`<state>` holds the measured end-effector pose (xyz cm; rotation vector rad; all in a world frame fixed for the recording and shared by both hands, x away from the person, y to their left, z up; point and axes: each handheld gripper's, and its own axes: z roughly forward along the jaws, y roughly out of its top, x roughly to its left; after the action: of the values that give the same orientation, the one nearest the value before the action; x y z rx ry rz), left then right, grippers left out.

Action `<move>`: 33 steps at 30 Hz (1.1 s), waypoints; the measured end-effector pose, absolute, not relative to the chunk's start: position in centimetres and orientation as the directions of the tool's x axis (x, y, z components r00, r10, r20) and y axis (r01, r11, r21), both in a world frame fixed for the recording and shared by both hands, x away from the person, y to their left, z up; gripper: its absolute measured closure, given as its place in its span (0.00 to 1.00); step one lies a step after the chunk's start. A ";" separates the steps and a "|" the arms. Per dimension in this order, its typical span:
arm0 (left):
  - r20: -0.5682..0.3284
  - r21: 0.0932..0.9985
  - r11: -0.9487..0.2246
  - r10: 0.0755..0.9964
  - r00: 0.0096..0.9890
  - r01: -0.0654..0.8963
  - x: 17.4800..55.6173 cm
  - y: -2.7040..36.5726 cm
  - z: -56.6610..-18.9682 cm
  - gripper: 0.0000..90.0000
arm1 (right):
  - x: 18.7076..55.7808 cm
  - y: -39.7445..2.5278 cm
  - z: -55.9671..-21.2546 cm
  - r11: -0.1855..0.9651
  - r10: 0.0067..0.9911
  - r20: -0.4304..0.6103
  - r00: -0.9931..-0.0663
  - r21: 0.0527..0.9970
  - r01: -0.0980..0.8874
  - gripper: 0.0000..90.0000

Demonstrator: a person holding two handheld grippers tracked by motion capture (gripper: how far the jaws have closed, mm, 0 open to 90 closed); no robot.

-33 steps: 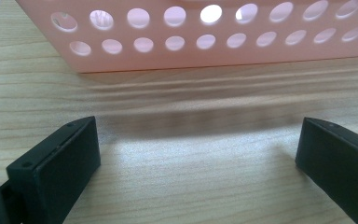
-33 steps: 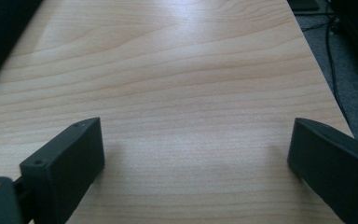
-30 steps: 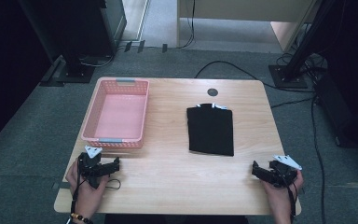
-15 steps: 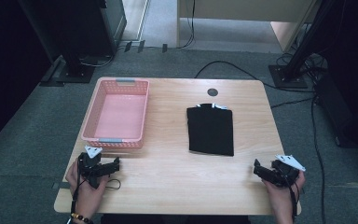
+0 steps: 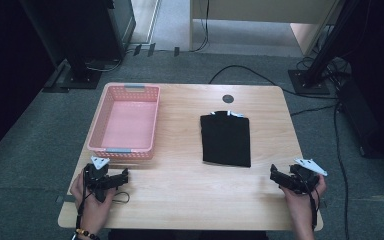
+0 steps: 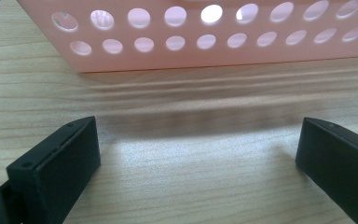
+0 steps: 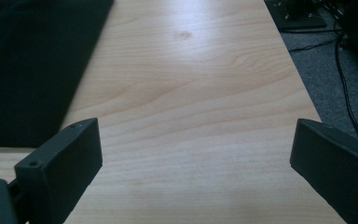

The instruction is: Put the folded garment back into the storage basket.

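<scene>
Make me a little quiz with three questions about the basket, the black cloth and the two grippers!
1. Where is the folded black cloth?
A. inside the basket
B. on the table, right of the basket
C. on the floor

2. What colour is the basket?
A. pink
B. green
C. blue

3. How do the jaws of the left gripper and the right gripper stand?
A. both wide apart, holding nothing
B. both shut on the cloth
C. one shut on the basket

Answers:
1 B, the high view shows it lying flat on the table, apart from the basket.
2 A, its holed walls are pink.
3 A, each gripper view shows bare wood between its jaws.
</scene>
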<state>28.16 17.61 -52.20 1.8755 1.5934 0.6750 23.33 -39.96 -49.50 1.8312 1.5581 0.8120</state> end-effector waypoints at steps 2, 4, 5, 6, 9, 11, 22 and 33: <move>0.009 0.711 -0.117 0.987 0.158 0.693 28.1 17.6 -52.2 0.00 | 23.6 -39.5 -49.2 -0.134 0.990 0.073 0.122 0.769 0.625 0.03; 0.009 0.711 -0.118 0.987 0.159 0.693 28.1 17.6 -52.2 0.00 | 23.8 -39.3 -49.0 -0.129 0.991 0.072 0.115 0.769 0.626 0.03; 0.009 0.711 -0.118 0.987 0.159 0.693 28.1 17.6 -52.2 0.00 | 24.0 -39.1 -48.9 -0.123 0.992 0.069 0.110 0.770 0.626 0.03; 0.009 0.711 -0.117 0.987 0.159 0.693 28.1 17.6 -52.2 0.00 | 24.1 -38.9 -48.7 -0.118 0.992 0.065 0.108 0.770 0.627 0.03; 0.008 0.711 -0.118 0.987 0.159 0.693 28.1 17.6 -52.2 0.00 | 24.6 -38.3 -48.4 -0.105 0.994 0.056 0.097 0.770 0.629 0.03; 0.008 0.711 -0.117 0.987 0.159 0.693 28.1 17.6 -52.2 0.00 | 24.9 -37.8 -48.2 -0.101 0.994 0.057 0.089 0.774 0.626 0.03; 0.009 0.711 -0.118 0.987 0.159 0.693 28.1 17.6 -52.2 0.00 | 26.1 -35.9 -47.4 -0.069 0.998 0.046 0.052 0.783 0.619 0.04; 0.008 0.711 -0.118 0.987 0.159 0.693 28.1 17.6 -52.2 0.00 | 27.6 -34.3 -46.3 -0.028 1.000 0.030 0.008 0.779 0.626 0.04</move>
<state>28.13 17.63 -52.19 1.8763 1.5927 0.6741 27.59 -34.33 -46.26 1.7135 1.6756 0.8347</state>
